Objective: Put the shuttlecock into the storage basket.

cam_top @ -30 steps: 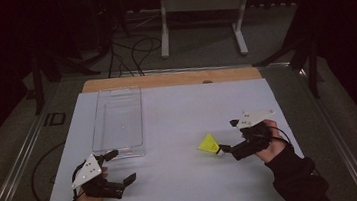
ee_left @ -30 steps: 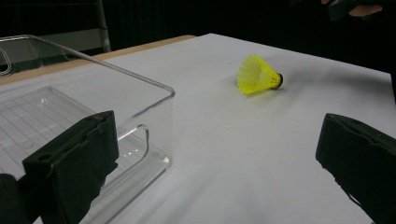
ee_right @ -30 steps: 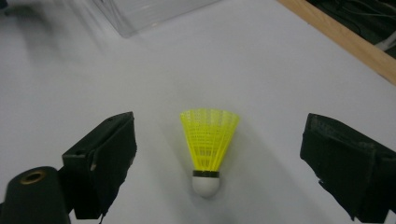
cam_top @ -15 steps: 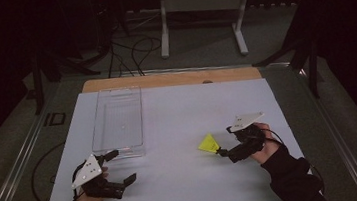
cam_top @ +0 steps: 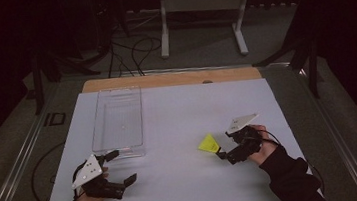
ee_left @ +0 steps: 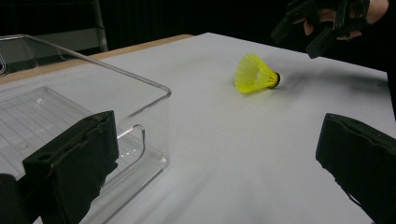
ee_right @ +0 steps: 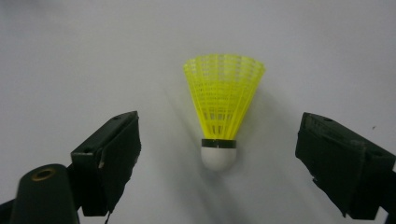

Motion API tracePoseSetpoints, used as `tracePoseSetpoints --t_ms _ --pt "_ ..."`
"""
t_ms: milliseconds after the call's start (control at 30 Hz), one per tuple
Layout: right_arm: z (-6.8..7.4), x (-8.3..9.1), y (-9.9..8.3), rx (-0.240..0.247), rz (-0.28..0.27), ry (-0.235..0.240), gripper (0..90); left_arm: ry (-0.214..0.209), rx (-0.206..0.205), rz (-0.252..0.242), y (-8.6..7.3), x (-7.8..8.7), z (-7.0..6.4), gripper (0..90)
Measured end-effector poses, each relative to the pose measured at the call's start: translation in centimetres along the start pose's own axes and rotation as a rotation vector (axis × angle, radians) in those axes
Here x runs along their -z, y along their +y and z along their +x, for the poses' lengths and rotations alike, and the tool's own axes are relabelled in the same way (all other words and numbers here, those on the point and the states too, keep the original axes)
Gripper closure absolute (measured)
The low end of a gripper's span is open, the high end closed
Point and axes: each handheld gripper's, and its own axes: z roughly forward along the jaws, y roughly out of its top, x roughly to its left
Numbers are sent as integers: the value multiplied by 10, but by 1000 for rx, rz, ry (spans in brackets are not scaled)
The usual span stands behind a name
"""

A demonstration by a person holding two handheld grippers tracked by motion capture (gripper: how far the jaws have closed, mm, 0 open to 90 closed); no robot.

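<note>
- A yellow shuttlecock is seen lying on its side on the white desk, at about 4 o'clock from the desk's middle, its white cork toward the right gripper.
- The right gripper is held spread, its jaws on either side of the cork without touching it; nothing is pinched yet.
- The left gripper is also held spread and empty, at about 7 o'clock, just beside the near end of the clear plastic bin.
- The work is judged to be at its start: the shuttlecock is not yet grasped, and the bin is seen empty; closing, lifting and, probably, carrying to the bin are left.
- Bare desk lies between shuttlecock and bin toward 10 o'clock, so a free path is offered; the bin's raised rim must be cleared, and the desk's right edge lies near the right hand.
</note>
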Motion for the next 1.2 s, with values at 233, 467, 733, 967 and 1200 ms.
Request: tracePoseSetpoints --t_ms 233,467,733,967,1200 --pt "-3 -5 -2 -26 22 13 141 -3 -1 1 0 0 0 0" --pt "0 -15 -4 -13 95 5 87 -8 0 2 0 -1 0 0" --pt "1 -23 -4 -22 142 21 88 -12 -1 3 0 -1 -1 1" --pt "-1 -28 -5 -25 175 25 121 -14 -1 3 0 -1 -1 1" --pt "0 -33 -6 -20 217 -11 214 -16 -1 3 0 -1 -1 1"
